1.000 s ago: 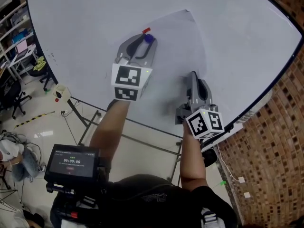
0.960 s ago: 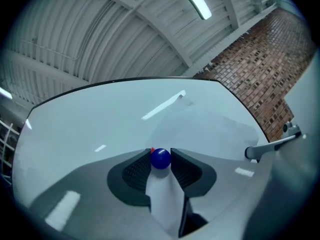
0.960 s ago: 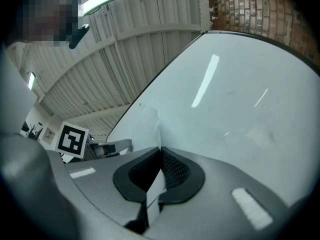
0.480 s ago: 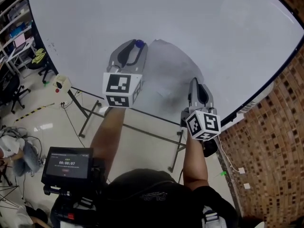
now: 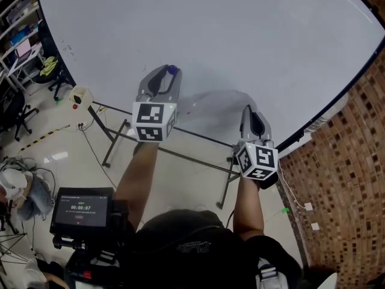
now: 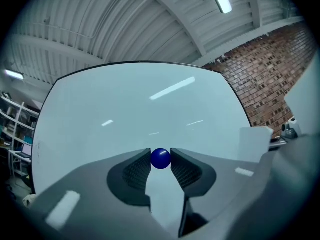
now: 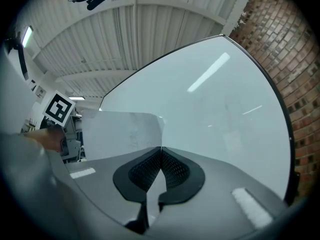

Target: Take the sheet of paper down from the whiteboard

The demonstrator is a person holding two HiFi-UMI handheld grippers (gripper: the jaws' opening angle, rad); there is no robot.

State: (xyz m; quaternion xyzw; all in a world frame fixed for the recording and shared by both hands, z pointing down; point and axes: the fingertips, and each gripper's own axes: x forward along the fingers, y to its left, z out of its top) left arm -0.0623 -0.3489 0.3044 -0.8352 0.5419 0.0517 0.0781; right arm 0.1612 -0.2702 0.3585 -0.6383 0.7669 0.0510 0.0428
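The whiteboard (image 5: 252,35) fills the upper part of the head view. A small blue ball magnet (image 5: 172,70) sits between the tips of my left gripper (image 5: 169,72), just in front of the board's lower part; in the left gripper view the pads press on the magnet (image 6: 160,158) from both sides. My right gripper (image 5: 248,109) is shut on an edge of the white sheet of paper (image 5: 210,106), which hangs loose between the two grippers. In the right gripper view the paper (image 7: 120,129) spreads left from the shut right gripper (image 7: 160,148).
The board's metal stand (image 5: 174,152) runs below the grippers. A brick wall (image 5: 349,161) is at the right. Office chairs and shelves (image 5: 18,95) stand at the left. A screen device (image 5: 81,209) hangs at the person's chest.
Both grippers have sunk down the board toward its lower edge. The sheet has come away from the board and dropped with the right gripper; the blue magnet stayed in the left.
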